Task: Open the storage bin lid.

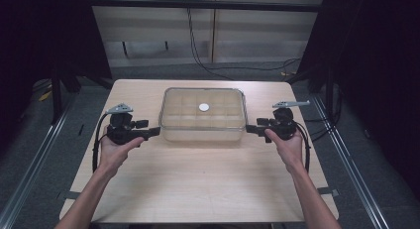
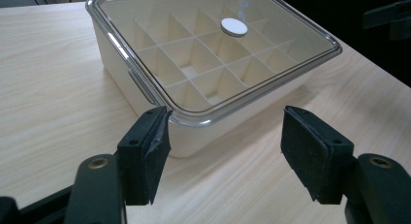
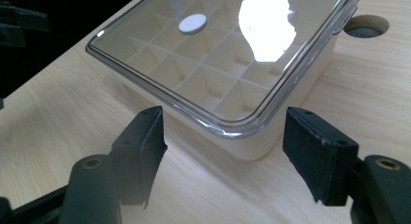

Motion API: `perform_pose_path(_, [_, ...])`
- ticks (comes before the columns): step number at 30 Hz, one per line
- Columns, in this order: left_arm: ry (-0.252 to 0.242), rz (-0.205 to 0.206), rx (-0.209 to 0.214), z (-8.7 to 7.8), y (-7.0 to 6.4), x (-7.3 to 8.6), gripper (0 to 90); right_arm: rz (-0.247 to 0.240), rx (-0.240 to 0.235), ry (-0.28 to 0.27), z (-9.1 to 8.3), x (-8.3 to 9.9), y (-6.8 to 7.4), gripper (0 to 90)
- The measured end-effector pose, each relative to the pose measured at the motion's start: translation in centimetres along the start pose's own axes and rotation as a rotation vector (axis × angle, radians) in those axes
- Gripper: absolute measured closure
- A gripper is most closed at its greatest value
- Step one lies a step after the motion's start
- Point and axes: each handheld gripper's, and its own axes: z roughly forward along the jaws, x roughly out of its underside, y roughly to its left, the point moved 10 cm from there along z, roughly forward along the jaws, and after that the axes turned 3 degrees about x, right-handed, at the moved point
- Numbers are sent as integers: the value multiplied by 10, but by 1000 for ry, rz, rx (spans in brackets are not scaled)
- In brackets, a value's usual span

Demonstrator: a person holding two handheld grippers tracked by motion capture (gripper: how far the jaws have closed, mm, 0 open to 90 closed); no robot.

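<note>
Both tongs gape wide, the left tongs (image 1: pixel 154 132) and right tongs (image 1: pixel 250 129) flanking the box (image 1: pixel 203 128). Its clear lid (image 2: pixel 194 49), bearing a white disc (image 1: pixel 204 107), covers empty compartments.

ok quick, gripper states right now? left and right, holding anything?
Left gripper: open, holding nothing, jaws at the near corner of the lidded box.
Right gripper: open, holding nothing, jaws facing the box's other near corner.

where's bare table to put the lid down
The widest bare patch is the near half of the table, between the forearms. A narrow strip runs behind the box. Crowded: both sides, where the left gripper and right gripper flank it.
</note>
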Motion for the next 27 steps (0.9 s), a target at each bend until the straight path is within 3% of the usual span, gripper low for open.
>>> perform_pose_path(16, [-6, -23, -10, 9, 16, -26, 338, -1, 8, -1, 19, -28, -17, 316])
perform_pose_path(20, [13, -7, -15, 12, 21, -30, 360, 12, -3, -4, 26, -35, -19, 319])
perform_pose_path(24, [0, -30, -19, 20, 30, -38, 351, 14, -17, -5, 35, -39, -21, 261])
perform_pose_path(27, [-3, -45, -19, 25, 34, -37, 339, 3, -9, -2, 40, -42, -23, 294])
